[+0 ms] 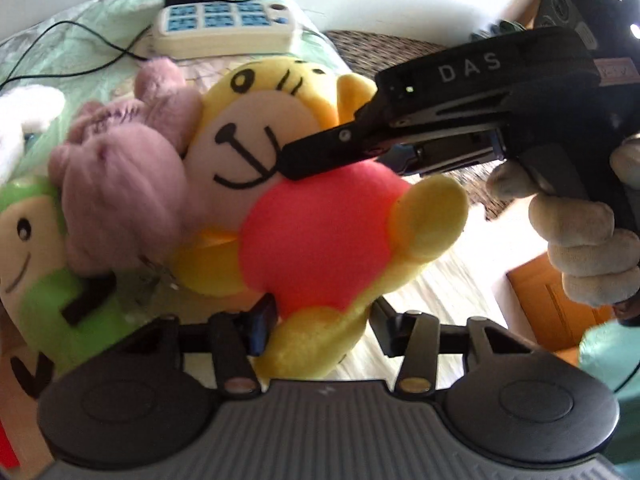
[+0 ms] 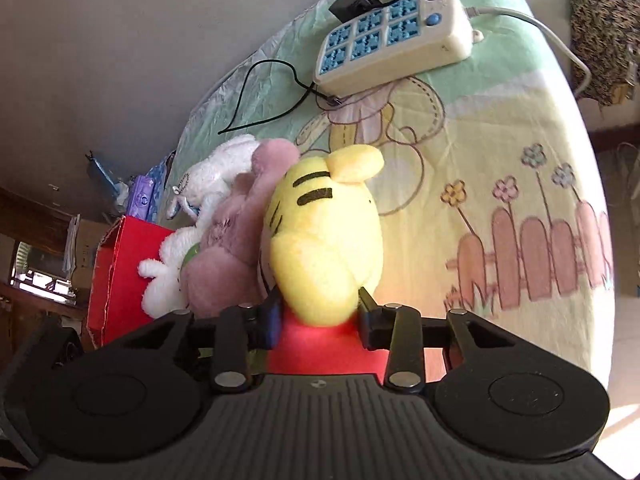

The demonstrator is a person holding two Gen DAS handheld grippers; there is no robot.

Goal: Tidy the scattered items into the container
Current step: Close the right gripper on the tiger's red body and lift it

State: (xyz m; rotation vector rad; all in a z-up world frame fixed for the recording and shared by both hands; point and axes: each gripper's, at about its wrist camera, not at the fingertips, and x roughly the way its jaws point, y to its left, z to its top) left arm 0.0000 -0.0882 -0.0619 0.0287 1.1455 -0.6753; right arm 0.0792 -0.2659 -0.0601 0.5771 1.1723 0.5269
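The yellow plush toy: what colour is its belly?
Bright pinkish-red on the yellow plush toy, clearest in the left wrist view.

Yellow plush (image 2: 324, 240) with black stripes, red belly; mauve plush (image 1: 120, 184); red box (image 2: 120, 280).

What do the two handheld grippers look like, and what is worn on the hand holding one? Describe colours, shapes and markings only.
The right gripper is black, pistol-shaped, lettered "DAS" in white, with a small lit dot. The hand wears a pale knitted glove. The left gripper shows black linkage arms, brass-coloured rivets, round black discs and a ribbed grey body.
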